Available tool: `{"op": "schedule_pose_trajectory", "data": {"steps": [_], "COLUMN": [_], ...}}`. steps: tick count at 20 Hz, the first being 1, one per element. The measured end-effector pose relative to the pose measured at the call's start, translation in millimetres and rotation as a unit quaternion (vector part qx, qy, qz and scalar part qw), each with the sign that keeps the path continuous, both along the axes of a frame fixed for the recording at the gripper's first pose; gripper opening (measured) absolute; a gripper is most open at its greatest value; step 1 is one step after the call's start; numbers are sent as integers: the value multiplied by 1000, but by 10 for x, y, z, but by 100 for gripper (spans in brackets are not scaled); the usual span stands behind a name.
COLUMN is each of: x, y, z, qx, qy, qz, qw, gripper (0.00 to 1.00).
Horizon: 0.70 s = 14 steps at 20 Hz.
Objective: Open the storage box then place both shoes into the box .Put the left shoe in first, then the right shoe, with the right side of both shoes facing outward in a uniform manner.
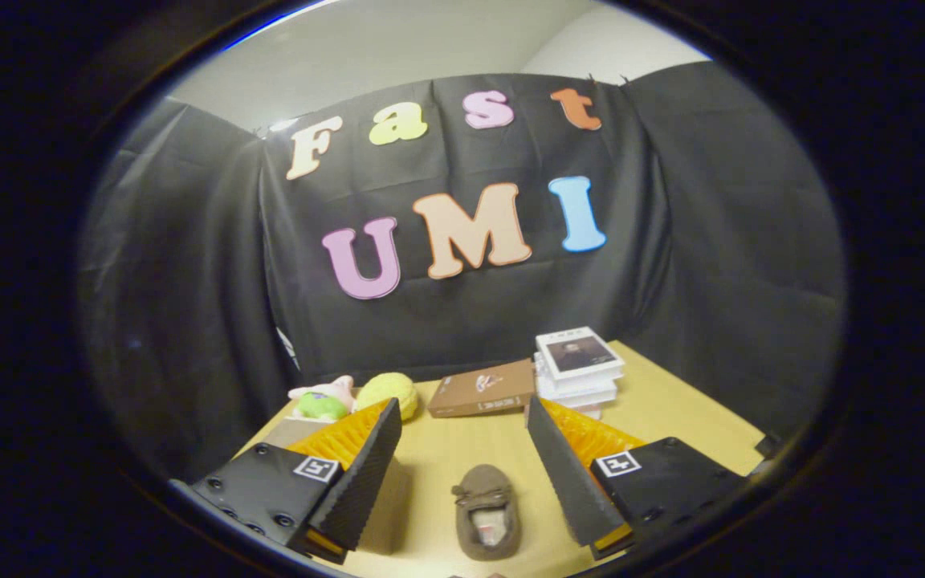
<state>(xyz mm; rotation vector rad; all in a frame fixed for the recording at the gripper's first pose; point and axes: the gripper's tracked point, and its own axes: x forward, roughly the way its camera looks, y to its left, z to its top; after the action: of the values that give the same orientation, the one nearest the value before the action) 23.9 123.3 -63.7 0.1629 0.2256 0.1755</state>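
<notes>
- Lower left of frame: plush toy (322, 399), soft, pink and green, sits on the far left edge of the table (671, 401); a round yellow plush (390, 393) is just beside it.
- Pale box corner (290, 432) shows behind the left finger; possibly the storage box, cannot tell, lid state hidden.
- Gripper (462, 466) is wide open, holds nothing; fingers are wedge-shaped with ribbed pads.
- Shoe (486, 511) at lower centre: brown fuzzy slipper with a bow and pale lining, lying flat on the table between the fingers, touching neither.
- Centre: brown book (482, 389), flat and hard-edged, lies beyond the fingers.
- Right of it: stack of white books (579, 369), well beyond the shoe.
- Table is smooth tan wood.
- Step, judged: early, approach to the first shoe, none boxed yet.
- Next move calls for lowering over the slipper and closing on its soft sides; the box needs opening first if it's shut.
</notes>
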Motion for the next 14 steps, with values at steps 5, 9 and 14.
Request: {"op": "schedule_pose_trajectory", "data": {"steps": [5,9,14], "x": [16,-63,-199], "y": [347,687,878], "z": [-483,-976,-1470], "qx": [84,220,365], "qy": [103,224,335], "qz": [40,69,46], "qw": [990,947,867], "gripper": [100,100,100]}}
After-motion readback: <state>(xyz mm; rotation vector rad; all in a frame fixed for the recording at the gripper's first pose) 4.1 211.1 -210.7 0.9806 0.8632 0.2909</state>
